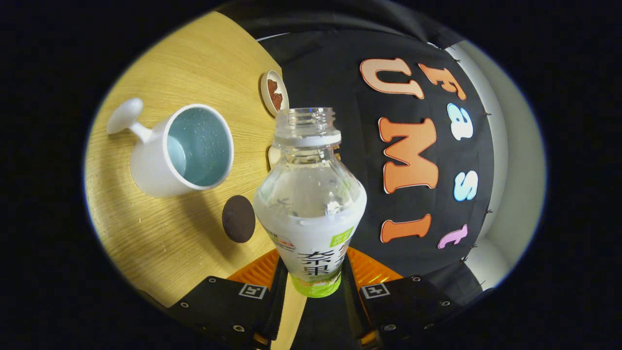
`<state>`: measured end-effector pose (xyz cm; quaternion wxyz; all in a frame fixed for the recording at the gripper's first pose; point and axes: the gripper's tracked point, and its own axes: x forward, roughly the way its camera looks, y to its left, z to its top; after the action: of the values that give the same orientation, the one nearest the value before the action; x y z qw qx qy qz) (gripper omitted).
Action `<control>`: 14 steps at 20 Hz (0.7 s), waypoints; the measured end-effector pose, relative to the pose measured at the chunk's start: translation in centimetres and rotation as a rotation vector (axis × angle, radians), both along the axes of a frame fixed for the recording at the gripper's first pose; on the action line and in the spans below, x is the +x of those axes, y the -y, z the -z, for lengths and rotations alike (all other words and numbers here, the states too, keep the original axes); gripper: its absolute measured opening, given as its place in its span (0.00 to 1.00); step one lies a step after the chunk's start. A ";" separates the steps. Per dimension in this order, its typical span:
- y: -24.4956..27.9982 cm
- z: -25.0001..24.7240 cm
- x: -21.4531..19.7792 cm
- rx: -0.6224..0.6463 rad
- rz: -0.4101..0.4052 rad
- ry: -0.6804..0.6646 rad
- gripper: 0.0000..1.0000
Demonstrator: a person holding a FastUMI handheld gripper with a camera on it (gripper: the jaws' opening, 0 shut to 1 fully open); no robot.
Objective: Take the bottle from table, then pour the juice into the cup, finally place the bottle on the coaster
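In the gripper view, the gripper (313, 272) was clenched on the bottle (311, 204), both fingers pressing its labelled lower body. The bottle stood uncapped, its neck clear, lifted off the wooden table (184, 63). On the table, beyond the fingers, sat a white cup (177, 150), a dark round coaster (238, 218) near the bottle, and a small dish (274, 92) by the black cloth wall (325, 73).

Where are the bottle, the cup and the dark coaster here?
bottle (311, 194): gripper view, clear shoulder, held between the fingers.
cup (150, 170): gripper view, white outer wall.
coaster (238, 218): gripper view, middle of the dark disc.
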<state>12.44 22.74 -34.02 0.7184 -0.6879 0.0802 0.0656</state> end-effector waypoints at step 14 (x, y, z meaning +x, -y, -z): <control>-1.1 -1.7 0.6 -0.231 -0.076 0.081 0.56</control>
<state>13.07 23.80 -32.27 0.6341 -0.7706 0.0322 0.0554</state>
